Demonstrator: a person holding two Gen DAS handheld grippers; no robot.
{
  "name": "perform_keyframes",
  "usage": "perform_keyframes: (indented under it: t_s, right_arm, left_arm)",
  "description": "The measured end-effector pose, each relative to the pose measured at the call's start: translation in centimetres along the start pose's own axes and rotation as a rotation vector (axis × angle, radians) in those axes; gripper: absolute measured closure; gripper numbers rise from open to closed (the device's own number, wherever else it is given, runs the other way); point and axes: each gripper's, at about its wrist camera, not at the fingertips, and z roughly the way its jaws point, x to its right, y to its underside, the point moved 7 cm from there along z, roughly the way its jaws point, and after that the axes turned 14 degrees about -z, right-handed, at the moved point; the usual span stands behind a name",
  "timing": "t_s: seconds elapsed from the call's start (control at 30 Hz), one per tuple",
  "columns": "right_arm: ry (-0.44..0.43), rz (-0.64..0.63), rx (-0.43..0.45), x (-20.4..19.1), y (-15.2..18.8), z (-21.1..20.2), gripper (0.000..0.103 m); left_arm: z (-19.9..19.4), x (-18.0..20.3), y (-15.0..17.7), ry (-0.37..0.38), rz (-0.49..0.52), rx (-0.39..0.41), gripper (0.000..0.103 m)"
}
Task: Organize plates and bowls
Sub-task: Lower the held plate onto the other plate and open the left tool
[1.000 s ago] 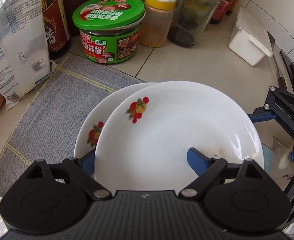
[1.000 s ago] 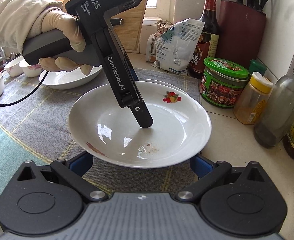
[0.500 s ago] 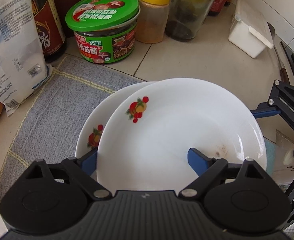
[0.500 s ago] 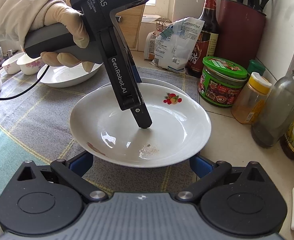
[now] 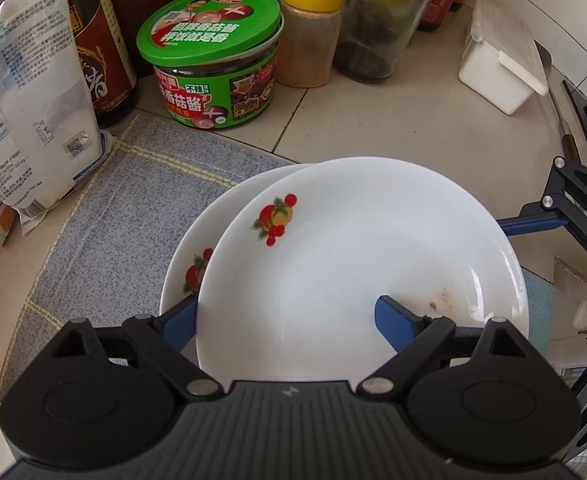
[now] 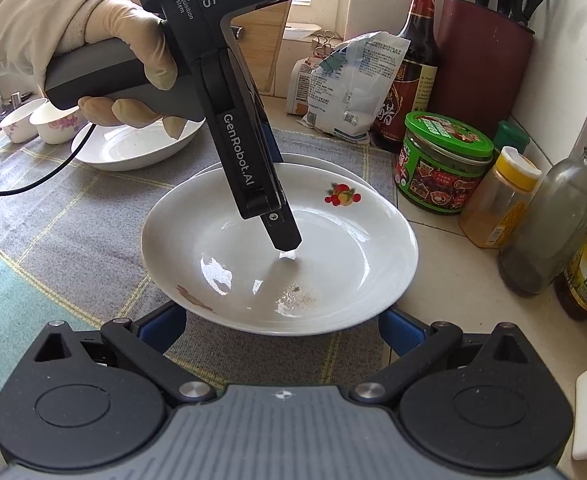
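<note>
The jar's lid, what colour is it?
Green, with red and white print on top. The jar's lid shows best in the left wrist view.

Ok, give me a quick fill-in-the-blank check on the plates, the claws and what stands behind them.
1. The top plate rests off-centre on another ___.
2. The jar behind the plates has a ___ lid.
3. The spice bottle next to that jar has a ___ cap.
4. The left claw has one finger inside the top plate, and the right claw is ___.

Missing words: plate; green; yellow; open
</note>
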Motion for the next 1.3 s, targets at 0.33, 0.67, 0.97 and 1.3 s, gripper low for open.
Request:
perform_keyframes:
  t_s: [0.33, 0.67, 0.97, 1.3]
  right_arm:
    - [-0.011, 0.002, -0.017, 0.1, -0.1, 0.4, 0.0]
    - [-0.018, 0.008, -0.036, 0.2, -0.3, 1.0, 0.0]
    - [-0.024, 0.019, -0.041, 0.2, -0.2, 1.1, 0.0]
    - [-0.026, 0.04, -0.046, 0.0, -0.1, 1.5, 0.0]
  left_arm:
    - [-0.5, -0.2, 0.1, -0.003, 0.001, 0.007, 0.011]
    - [-0.9, -0.3, 0.1, -0.005, 0.003, 0.014, 0.01]
    - [-1.2, -0.5, 0.2, -0.01, 0.004, 0.024, 0.01]
    - [-1.3, -0.6, 0.0, -0.03, 0.028, 0.034, 0.01]
